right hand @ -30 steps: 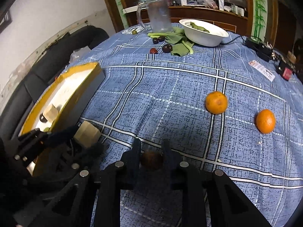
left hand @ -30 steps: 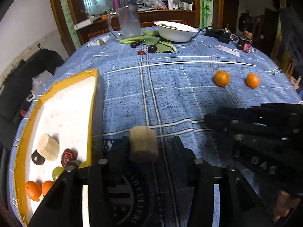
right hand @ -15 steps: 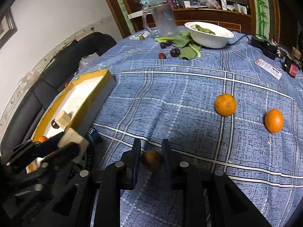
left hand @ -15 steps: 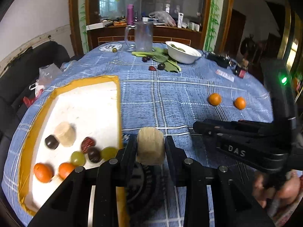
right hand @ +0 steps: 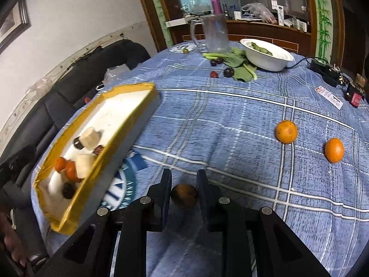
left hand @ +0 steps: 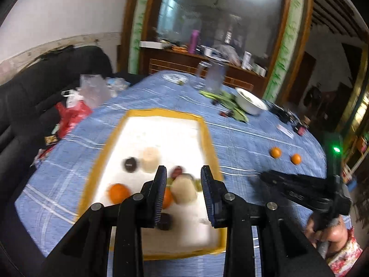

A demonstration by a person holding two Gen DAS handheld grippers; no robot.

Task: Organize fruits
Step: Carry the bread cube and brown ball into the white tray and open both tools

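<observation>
My left gripper (left hand: 183,189) hangs over the yellow-rimmed white tray (left hand: 207,143), jaws spread wide. The pale beige fruit chunk (left hand: 184,188) sits between the fingers with gaps on both sides, among several fruits in the tray: oranges (left hand: 118,192), a dark plum (left hand: 130,164), another beige chunk (left hand: 150,159). My right gripper (right hand: 183,192) is shut on a small brown fruit (right hand: 184,195) above the blue cloth, right of the tray (right hand: 138,113). Two oranges (right hand: 286,131) (right hand: 334,150) lie on the cloth to the right.
At the table's far end stand a white bowl (right hand: 267,56), a clear jug (right hand: 215,34), green leaves (right hand: 239,63) and small dark fruits (right hand: 228,72). A black sofa (right hand: 69,87) lies left of the table. Black boxes and cables (right hand: 327,71) sit at the far right.
My left gripper has swung left over the tray and opened, and the beige chunk is no longer clamped. My right gripper holds the brown fruit as before.
</observation>
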